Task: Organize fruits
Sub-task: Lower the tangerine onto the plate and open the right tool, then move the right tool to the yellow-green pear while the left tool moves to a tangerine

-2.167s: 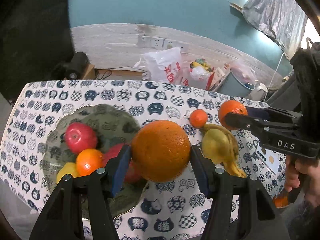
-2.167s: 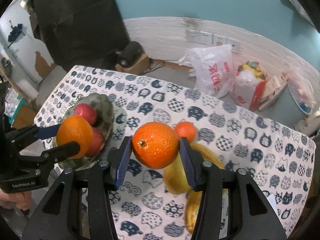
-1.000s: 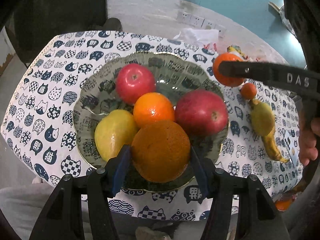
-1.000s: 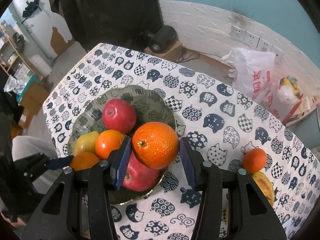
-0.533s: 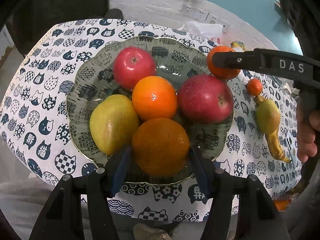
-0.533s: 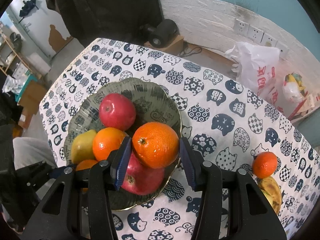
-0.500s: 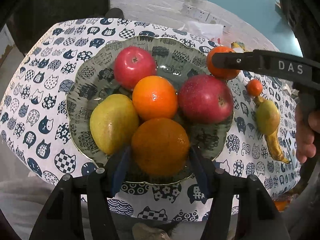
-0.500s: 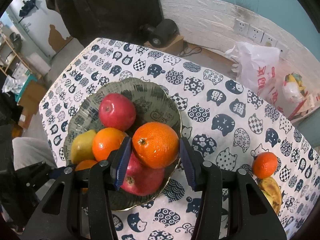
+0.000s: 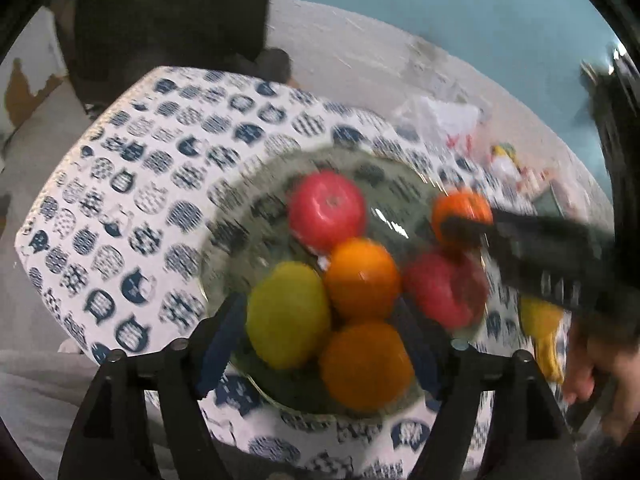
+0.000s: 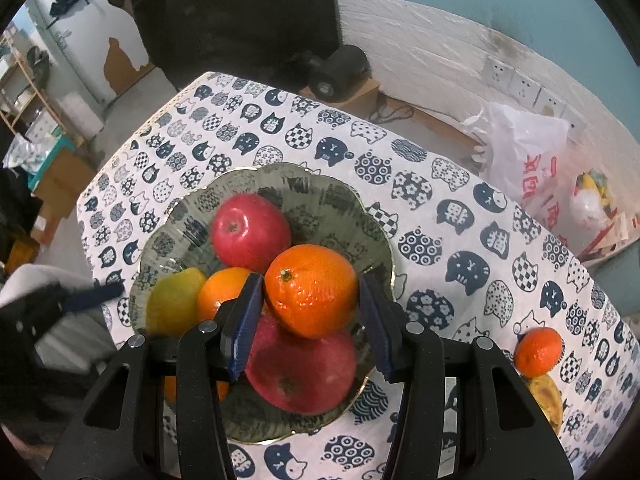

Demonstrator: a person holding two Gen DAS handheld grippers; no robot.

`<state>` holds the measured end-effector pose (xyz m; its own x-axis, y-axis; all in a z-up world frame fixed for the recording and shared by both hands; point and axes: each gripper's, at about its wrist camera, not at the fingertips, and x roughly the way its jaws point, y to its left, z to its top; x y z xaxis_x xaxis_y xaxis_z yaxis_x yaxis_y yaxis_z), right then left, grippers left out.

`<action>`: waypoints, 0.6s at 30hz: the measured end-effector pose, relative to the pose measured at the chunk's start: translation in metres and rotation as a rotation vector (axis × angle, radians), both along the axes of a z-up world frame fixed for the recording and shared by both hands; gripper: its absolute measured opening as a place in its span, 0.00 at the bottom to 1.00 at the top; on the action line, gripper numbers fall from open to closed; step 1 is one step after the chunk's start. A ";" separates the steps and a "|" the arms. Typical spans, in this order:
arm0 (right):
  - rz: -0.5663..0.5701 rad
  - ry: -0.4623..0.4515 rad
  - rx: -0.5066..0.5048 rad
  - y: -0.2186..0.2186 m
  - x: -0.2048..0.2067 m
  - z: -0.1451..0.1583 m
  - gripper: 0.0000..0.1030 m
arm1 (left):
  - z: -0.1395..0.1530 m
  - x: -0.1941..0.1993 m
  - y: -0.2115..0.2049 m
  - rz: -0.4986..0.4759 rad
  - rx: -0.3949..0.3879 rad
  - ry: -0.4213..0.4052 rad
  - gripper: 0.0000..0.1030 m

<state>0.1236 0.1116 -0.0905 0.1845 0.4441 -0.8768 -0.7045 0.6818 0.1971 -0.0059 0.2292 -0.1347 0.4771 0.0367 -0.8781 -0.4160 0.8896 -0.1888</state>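
A green patterned bowl (image 10: 332, 196) on the cat-print tablecloth holds two red apples (image 10: 250, 232), a yellow-green pear (image 10: 172, 300) and oranges. My left gripper (image 9: 320, 340) is open at the bowl's near edge; the big orange (image 9: 366, 364) it carried lies in the bowl between its spread fingers. The left wrist view is blurred. My right gripper (image 10: 310, 312) is shut on an orange (image 10: 312, 290) and holds it over the bowl, just above the front apple (image 10: 304, 368). It also shows in the left wrist view (image 9: 460, 212).
A small tangerine (image 10: 538, 350) and a yellow fruit (image 10: 546, 398) lie on the cloth right of the bowl. A white plastic bag (image 10: 528, 156) and clutter sit on the floor beyond the table. A person's hand (image 9: 596, 364) holds the right gripper.
My left gripper has opened and let go of the big orange, which now rests in the bowl; the gripper is pulling back and left. My right gripper moved a little lower over the bowl with its orange.
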 end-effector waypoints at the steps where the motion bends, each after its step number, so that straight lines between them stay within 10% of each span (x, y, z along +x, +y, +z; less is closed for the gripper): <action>1: 0.002 -0.006 -0.004 0.002 -0.001 0.000 0.48 | 0.000 0.003 0.005 0.016 -0.004 -0.005 0.75; 18: 0.035 0.045 -0.057 0.015 -0.008 -0.022 0.48 | -0.019 0.022 0.025 0.081 -0.081 0.027 0.75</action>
<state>0.1152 0.1269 -0.1128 0.1291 0.3991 -0.9078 -0.7195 0.6676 0.1912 0.0164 0.2539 -0.1535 0.4512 0.0024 -0.8924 -0.4922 0.8348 -0.2466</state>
